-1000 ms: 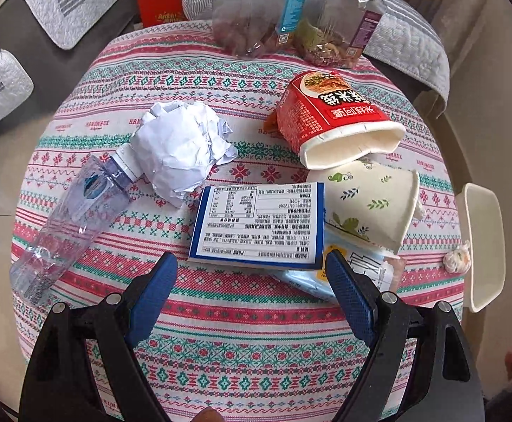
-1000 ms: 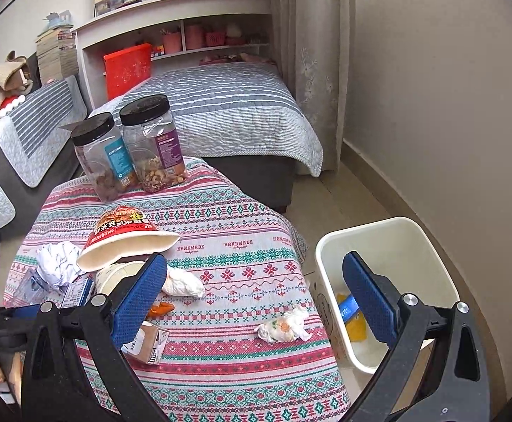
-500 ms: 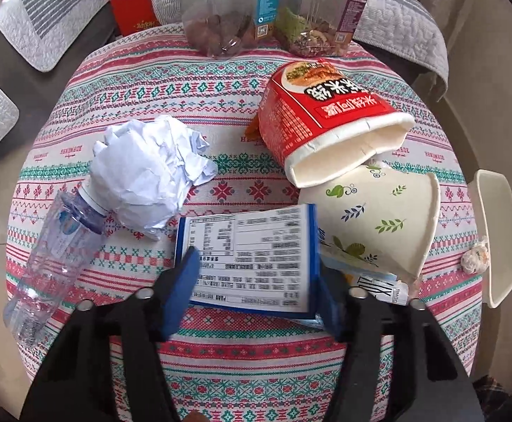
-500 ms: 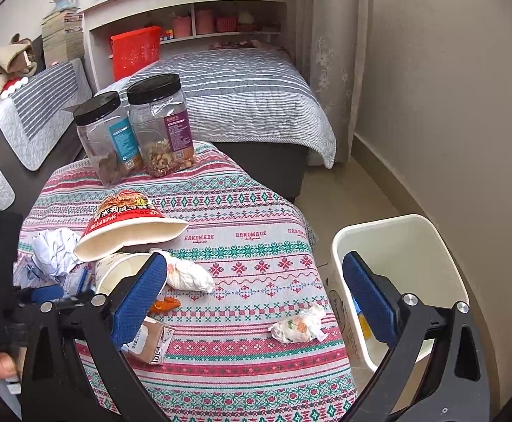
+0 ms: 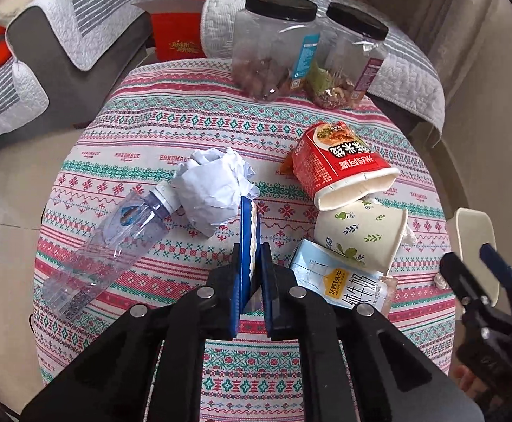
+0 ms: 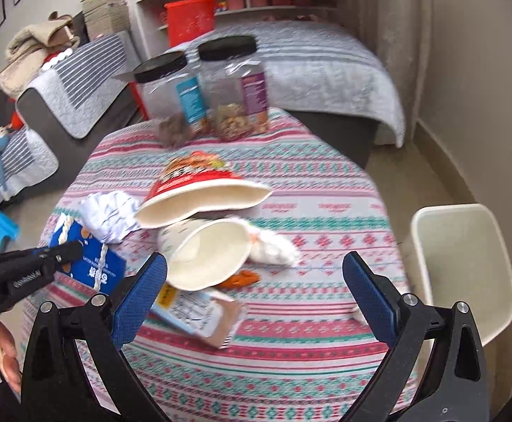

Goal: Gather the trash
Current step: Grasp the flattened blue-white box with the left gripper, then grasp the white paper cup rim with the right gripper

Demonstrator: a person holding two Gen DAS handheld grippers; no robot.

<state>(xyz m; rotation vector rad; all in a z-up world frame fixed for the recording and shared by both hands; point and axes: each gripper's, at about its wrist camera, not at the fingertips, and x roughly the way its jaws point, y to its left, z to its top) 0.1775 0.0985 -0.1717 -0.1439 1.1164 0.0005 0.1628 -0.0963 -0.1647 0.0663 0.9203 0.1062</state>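
The tablecloth (image 5: 157,133) reads "HANDMADE"; the milk carton (image 5: 343,288) reads "ADOPT A COW".

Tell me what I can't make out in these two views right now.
- White plastic bin: its contents, hidden by its own wall in the right wrist view, cut off to a sliver in the left.
- Flat blue snack box: printed faces, edge-on in the closed left gripper.
- Small white wad near the bin: motion-blurred, behind the open right gripper.

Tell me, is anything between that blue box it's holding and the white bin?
Yes. The blue box, clamped by the left gripper, is at the table's far side from the white bin. The floral paper cup, red noodle cup and right gripper are between.
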